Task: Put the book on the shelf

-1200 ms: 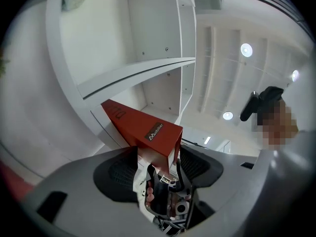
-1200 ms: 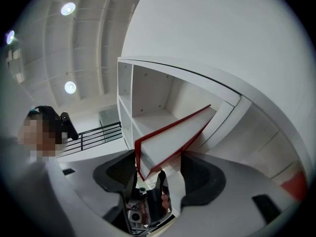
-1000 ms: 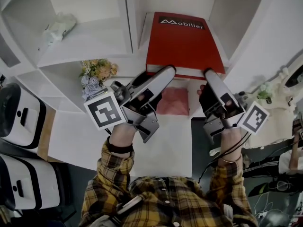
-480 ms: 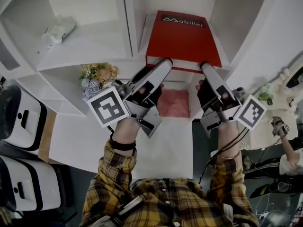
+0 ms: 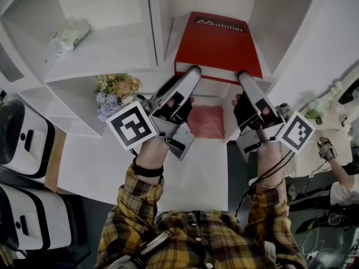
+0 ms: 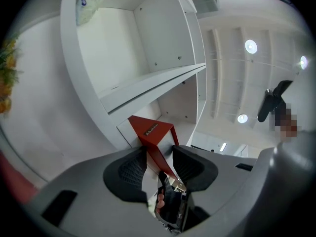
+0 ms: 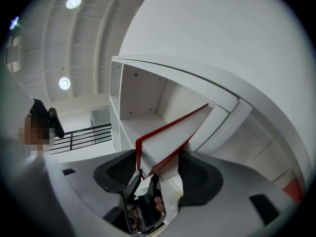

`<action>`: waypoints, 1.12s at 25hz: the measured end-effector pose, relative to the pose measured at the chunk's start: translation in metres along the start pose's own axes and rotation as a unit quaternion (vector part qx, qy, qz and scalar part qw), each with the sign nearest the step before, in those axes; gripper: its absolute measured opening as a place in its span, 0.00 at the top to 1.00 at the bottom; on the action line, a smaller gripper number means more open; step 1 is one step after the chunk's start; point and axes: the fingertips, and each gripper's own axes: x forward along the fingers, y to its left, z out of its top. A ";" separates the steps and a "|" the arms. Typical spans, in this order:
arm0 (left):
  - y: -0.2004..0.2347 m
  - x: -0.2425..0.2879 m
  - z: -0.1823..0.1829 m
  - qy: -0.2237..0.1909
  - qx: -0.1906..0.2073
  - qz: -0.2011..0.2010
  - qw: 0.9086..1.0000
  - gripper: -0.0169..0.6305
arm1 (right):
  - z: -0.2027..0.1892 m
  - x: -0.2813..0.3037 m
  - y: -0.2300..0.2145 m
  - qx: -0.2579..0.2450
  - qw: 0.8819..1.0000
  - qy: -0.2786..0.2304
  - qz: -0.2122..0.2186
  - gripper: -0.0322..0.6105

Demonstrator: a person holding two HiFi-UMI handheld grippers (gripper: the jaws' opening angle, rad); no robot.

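We see the red book [image 5: 217, 46] lying flat in the white shelf's [image 5: 112, 49] middle bay, its near edge at the shelf's front lip. Our right gripper [image 5: 243, 76] is clamped on one front corner. Our left gripper [image 5: 193, 70] has just been closing round the other, and its pads seem to press the cover, though contact is hard to judge.
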 end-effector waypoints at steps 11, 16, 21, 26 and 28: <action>0.005 0.003 0.000 -0.014 0.006 0.015 1.000 0.73 | -0.005 -0.007 -0.011 -0.015 0.999 0.003 -0.036 0.74; 0.003 0.005 -0.003 -0.006 0.011 0.016 1.000 0.75 | 0.000 -0.008 -0.016 -0.010 0.999 -0.007 -0.046 0.75; 0.004 0.005 -0.005 -0.005 0.015 0.022 1.000 0.75 | -0.003 -0.008 -0.015 -0.023 0.999 0.002 -0.045 0.78; 0.004 -0.001 -0.010 0.006 0.032 0.026 0.999 0.75 | -0.014 -0.008 -0.002 -0.034 0.999 0.018 -0.026 0.74; 0.003 -0.004 -0.013 0.011 0.039 0.029 0.999 0.75 | -0.018 -0.008 0.004 -0.047 0.998 0.026 -0.023 0.73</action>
